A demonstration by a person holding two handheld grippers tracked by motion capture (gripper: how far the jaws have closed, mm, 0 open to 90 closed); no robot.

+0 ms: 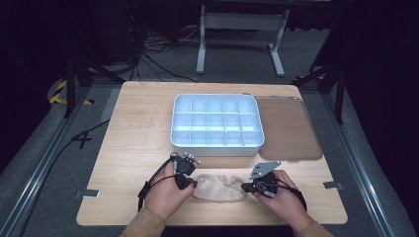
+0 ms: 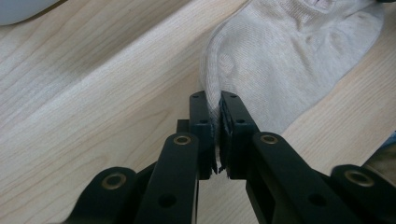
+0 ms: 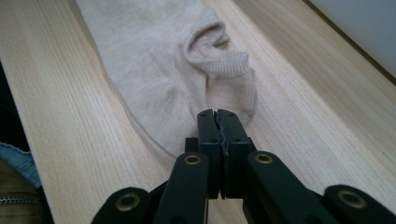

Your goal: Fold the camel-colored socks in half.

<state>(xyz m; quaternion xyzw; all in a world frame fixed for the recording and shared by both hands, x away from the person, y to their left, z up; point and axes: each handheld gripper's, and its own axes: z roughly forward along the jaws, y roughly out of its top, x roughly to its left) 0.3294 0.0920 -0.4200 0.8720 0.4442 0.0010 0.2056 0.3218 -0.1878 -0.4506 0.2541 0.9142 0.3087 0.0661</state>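
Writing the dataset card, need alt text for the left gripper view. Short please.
The left hand-held gripper has its two black jaws closed on the folded edge of a beige sock, which lies on a light wooden table. A sliver of a white tray shows at the top left corner.

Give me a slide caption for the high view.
Both grippers pinch opposite ends of a beige sock before the divided tray.

Wood table (image 1: 133, 128) w/ organizer (image 1: 216, 124), tray (image 1: 289, 129), sock (image 1: 220, 186).
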